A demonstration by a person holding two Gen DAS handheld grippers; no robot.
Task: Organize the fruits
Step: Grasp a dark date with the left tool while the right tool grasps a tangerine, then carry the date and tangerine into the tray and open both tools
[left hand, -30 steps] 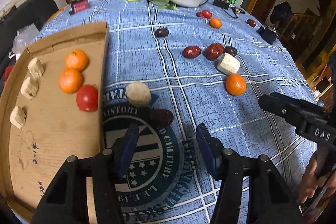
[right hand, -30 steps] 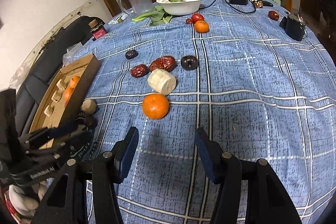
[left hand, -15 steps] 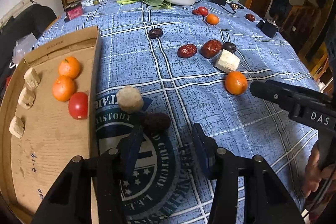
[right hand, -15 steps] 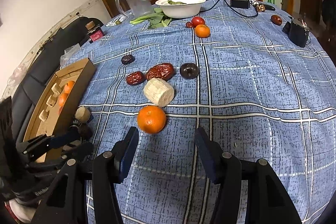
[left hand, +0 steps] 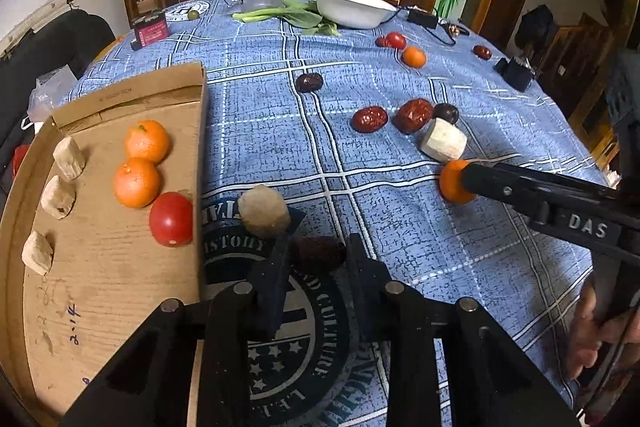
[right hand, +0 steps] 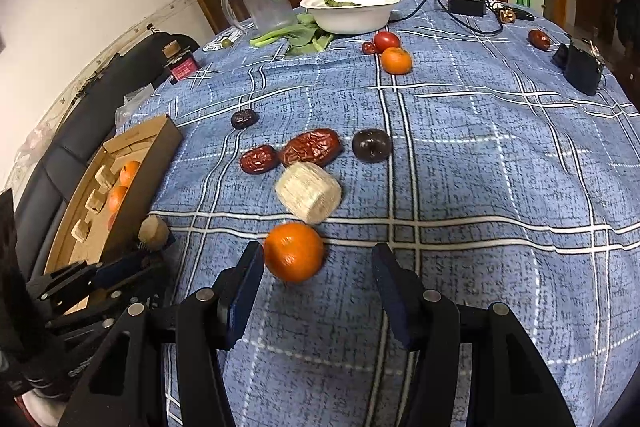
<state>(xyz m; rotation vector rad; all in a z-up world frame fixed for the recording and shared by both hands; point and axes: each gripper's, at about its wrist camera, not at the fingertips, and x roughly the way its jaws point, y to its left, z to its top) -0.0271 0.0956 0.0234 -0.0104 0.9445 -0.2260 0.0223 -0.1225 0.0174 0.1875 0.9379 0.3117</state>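
Observation:
My left gripper (left hand: 316, 259) has its jaws closed around a dark red date (left hand: 318, 254) on the tablecloth, beside the cardboard tray (left hand: 104, 275). The tray holds two oranges (left hand: 146, 141), a tomato (left hand: 171, 219) and three beige chunks (left hand: 58, 197). A beige ball (left hand: 263, 210) lies just past the date. My right gripper (right hand: 318, 263) is open, with an orange (right hand: 293, 251) between its fingertips near the left finger. A white cylinder (right hand: 309, 191), two red dates (right hand: 312, 147) and a dark fruit (right hand: 371, 145) lie beyond it.
At the far side stand a white bowl (right hand: 352, 11), a clear jug (right hand: 264, 2), greens (right hand: 298, 35), a tomato (right hand: 386, 40), another orange (right hand: 396, 60), a lone dark date (right hand: 244, 118), a black box (right hand: 583, 67) and a cable.
My left gripper moved forward and narrowed its jaws around the dark date. My right gripper moved forward until the orange sat between its open fingers.

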